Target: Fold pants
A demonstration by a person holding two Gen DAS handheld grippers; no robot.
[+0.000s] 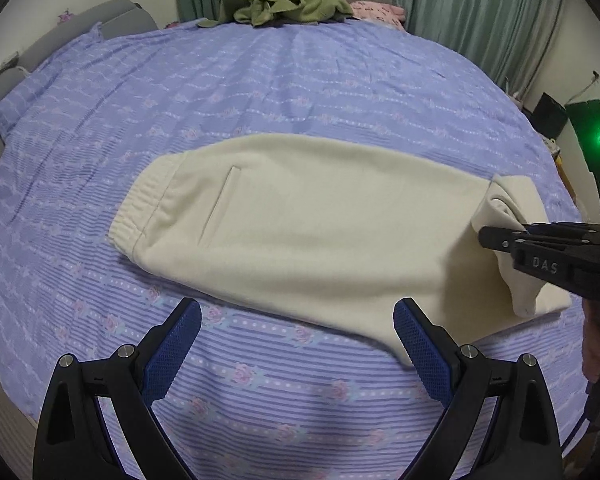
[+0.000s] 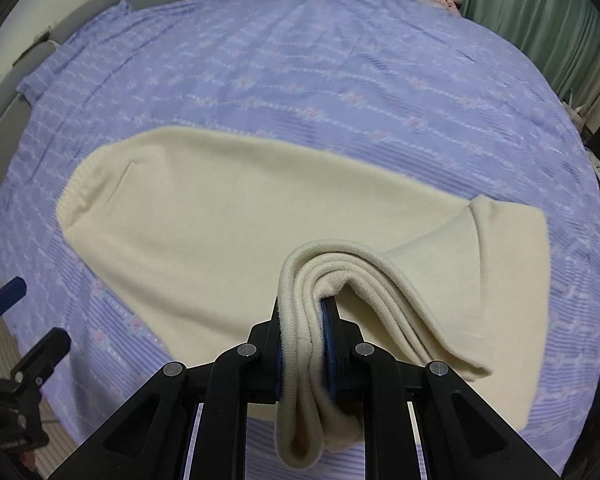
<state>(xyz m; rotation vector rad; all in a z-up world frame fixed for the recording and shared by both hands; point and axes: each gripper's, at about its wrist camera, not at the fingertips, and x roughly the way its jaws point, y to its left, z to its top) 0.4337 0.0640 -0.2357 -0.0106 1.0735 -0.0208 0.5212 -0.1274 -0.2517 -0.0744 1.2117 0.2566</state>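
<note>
1. The left gripper points steeply down at the bed, jaws spread wide with nothing between its blue pads; it hangs over the bedspread just beside the near edge of the pants.
2. The right gripper also tilts steeply down, its jaws clamped tight on the ribbed leg cuffs, which bunch up in layers between the pads and droop below them.
3. A hand shows at the right edge of the left wrist view, around the right gripper's handle.
4. The pants, cream-coloured, lie flat across the middle of the bedspread, waistband at the far end from the right gripper and a slit pocket just beside it; the leg end is folded back and lifted off the bedspread by the right gripper.
5. Count: one pair of pants, two grippers, one green garment heap and one pink cloth beside it, both at the bedspread's far edge, well apart from the pants.
</note>
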